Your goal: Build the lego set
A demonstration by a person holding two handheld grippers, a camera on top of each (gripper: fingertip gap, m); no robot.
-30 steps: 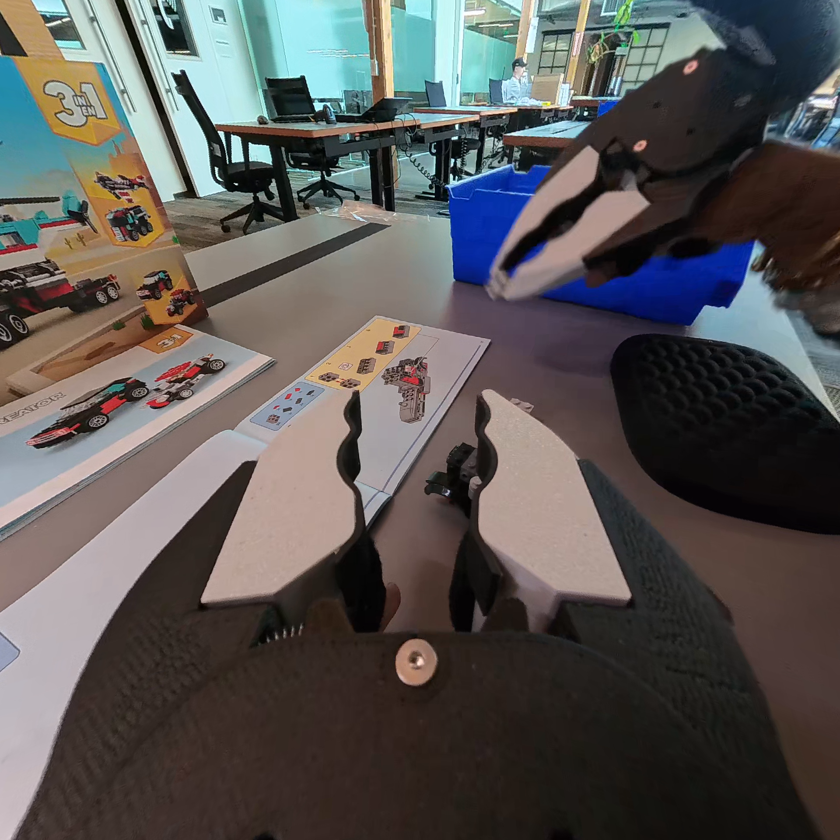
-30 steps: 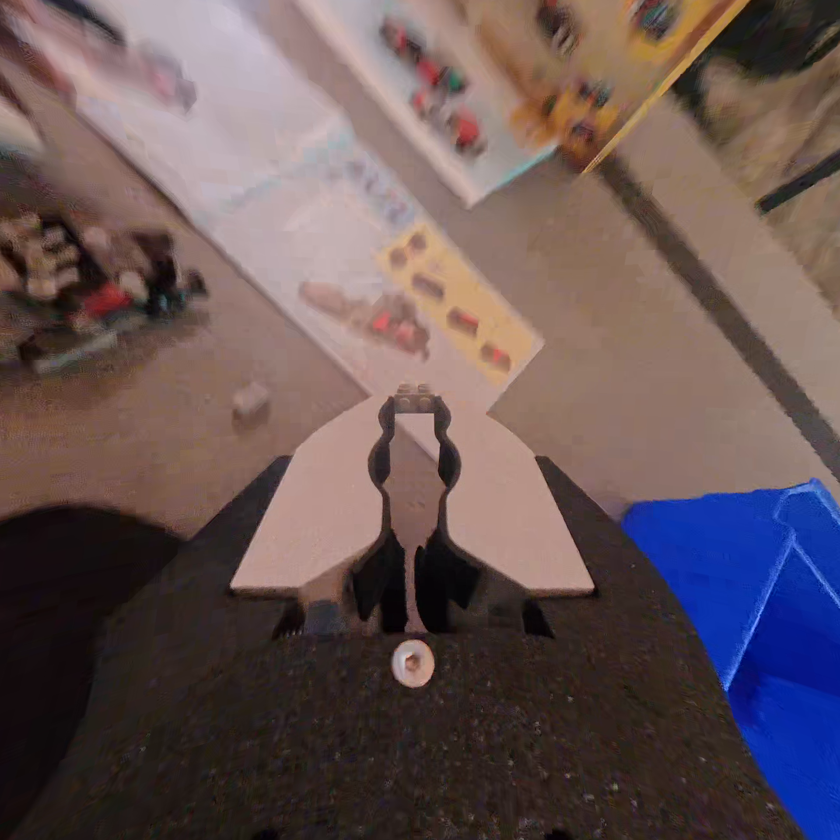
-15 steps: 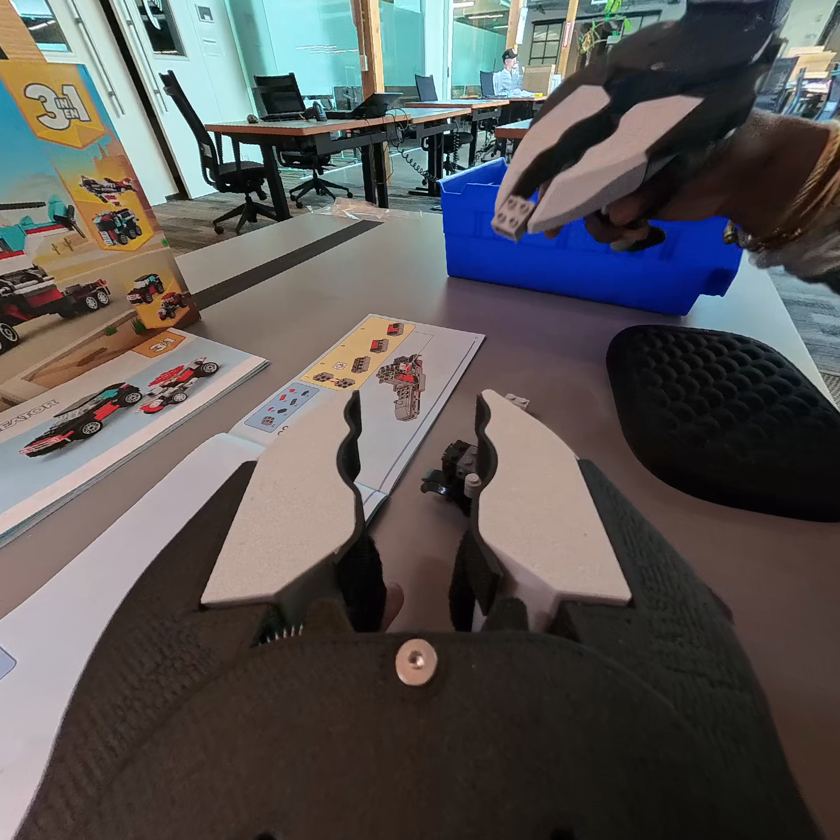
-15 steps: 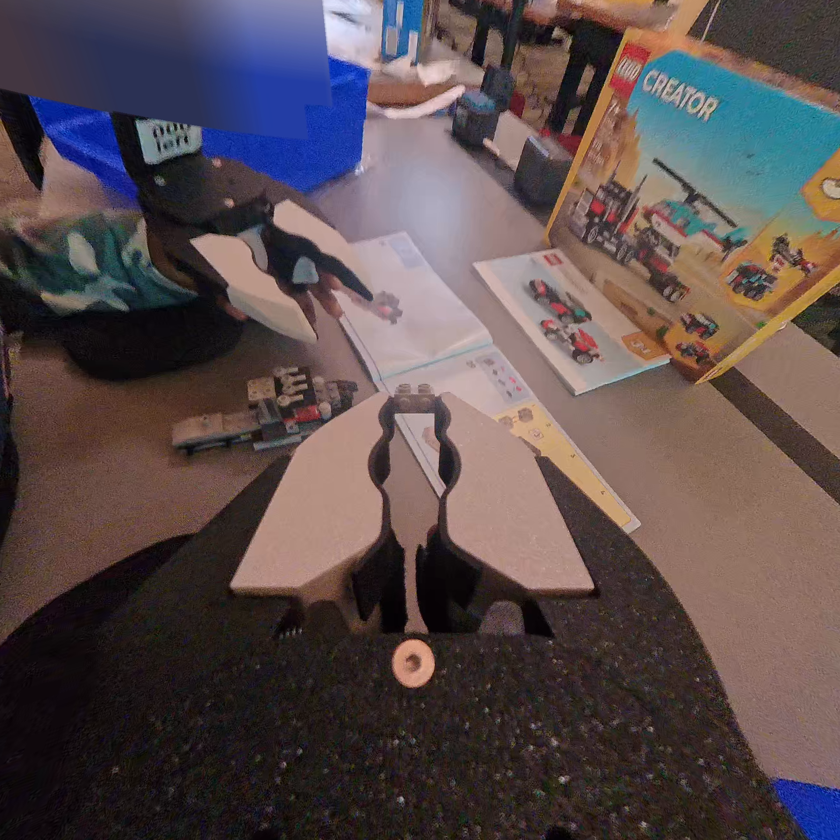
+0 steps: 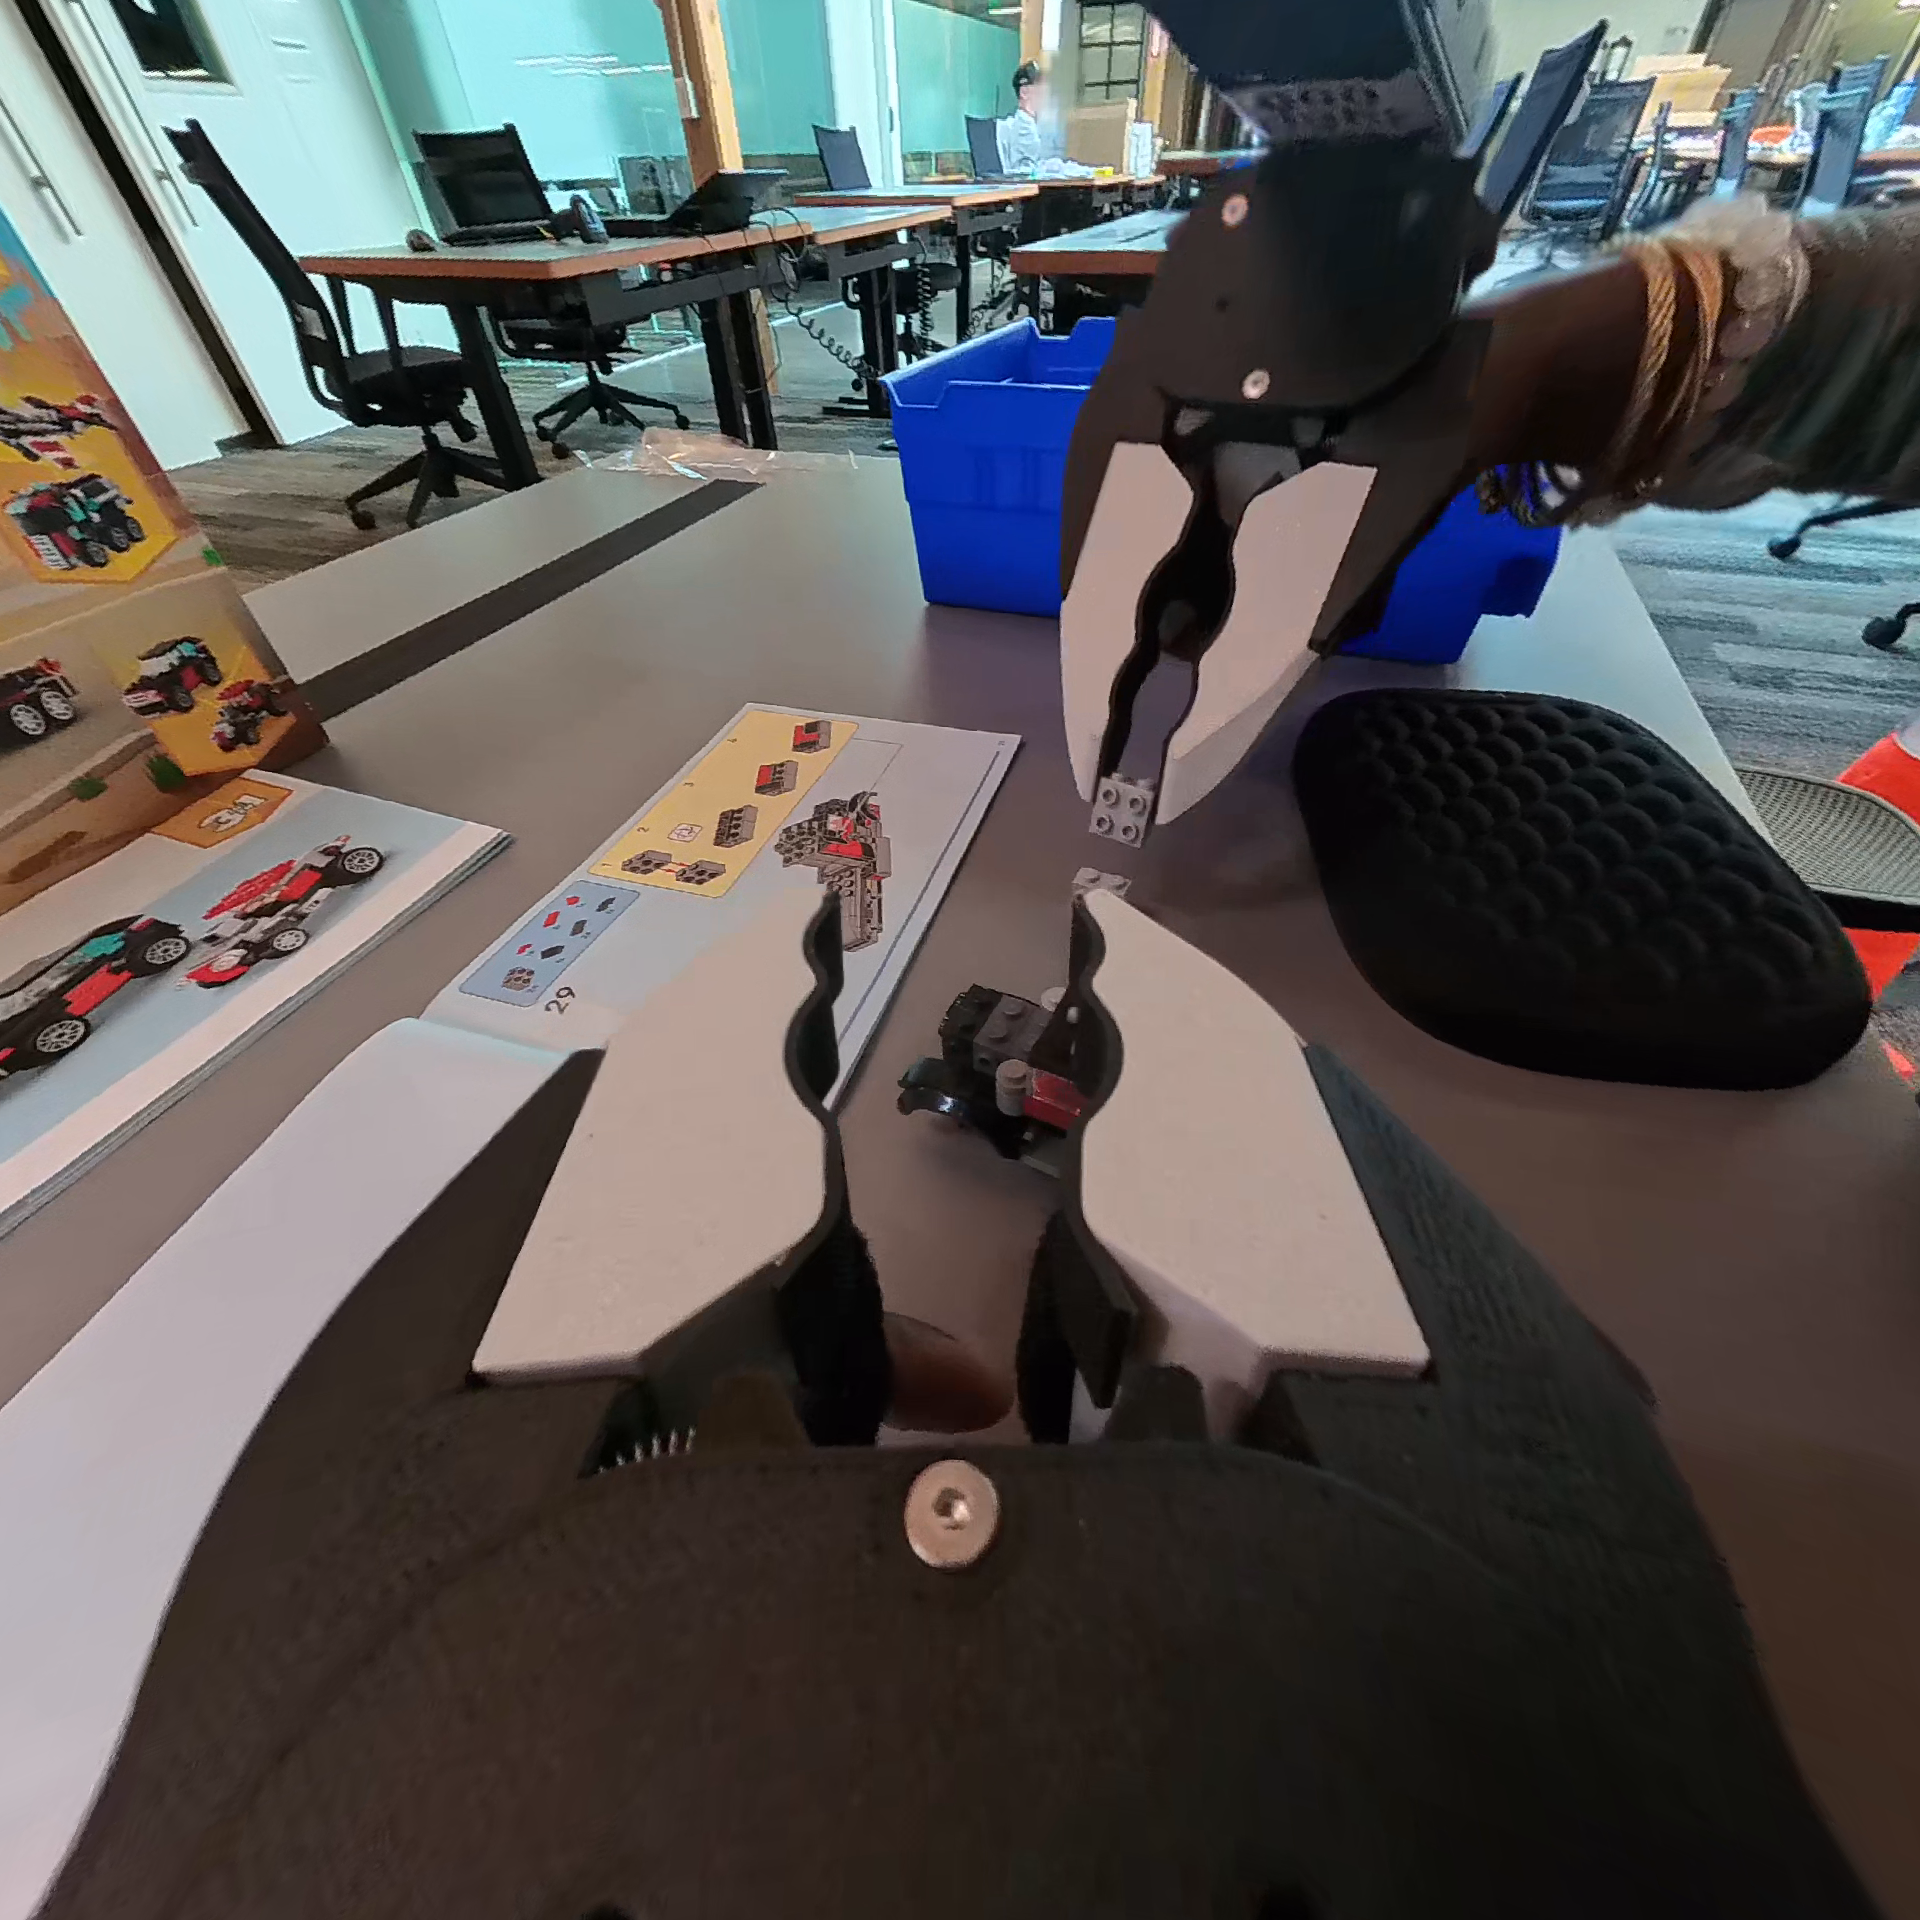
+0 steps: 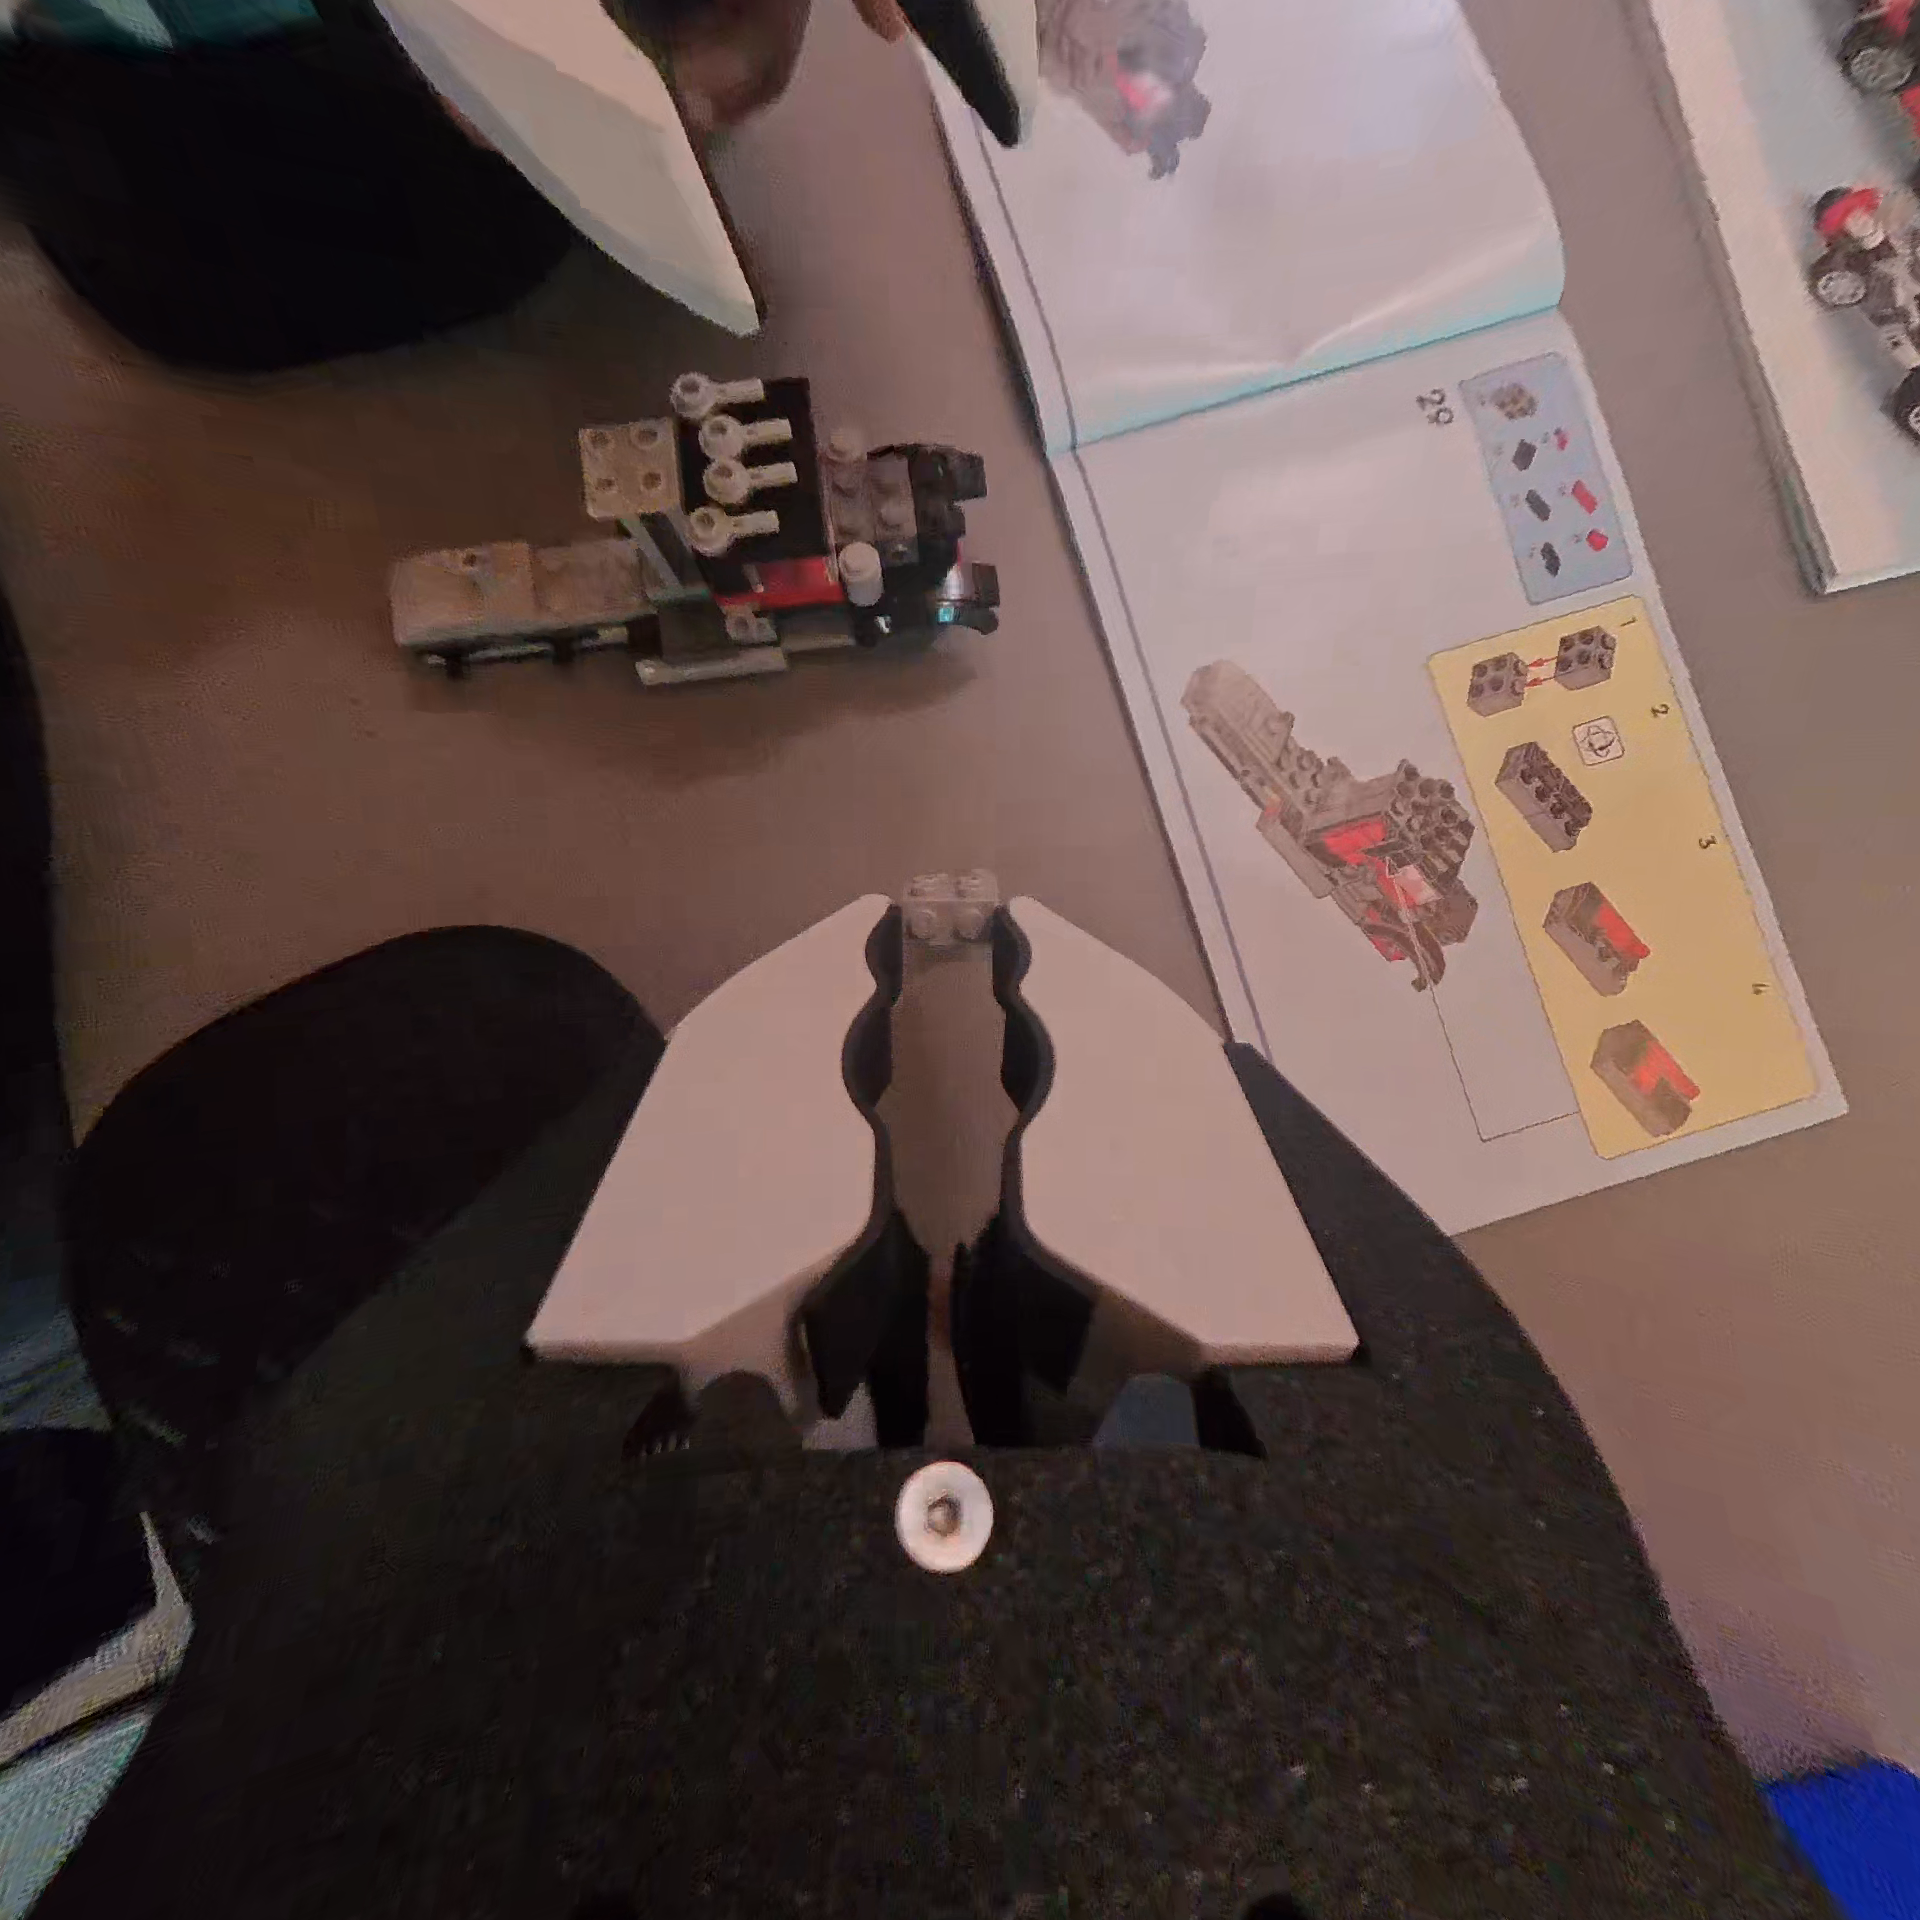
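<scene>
Right gripper (image 6: 948, 920) jaws clamp a grey brick (image 6: 950, 911) above the model (image 6: 717, 530); left gripper (image 5: 951, 920) jaws apart.

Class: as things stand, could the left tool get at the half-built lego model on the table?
Probably yes. The left tool is open and empty, the half-built lego model lies just ahead by its right finger, and nothing blocks it.

Page number on open booklet (image 5: 956, 790)
</scene>
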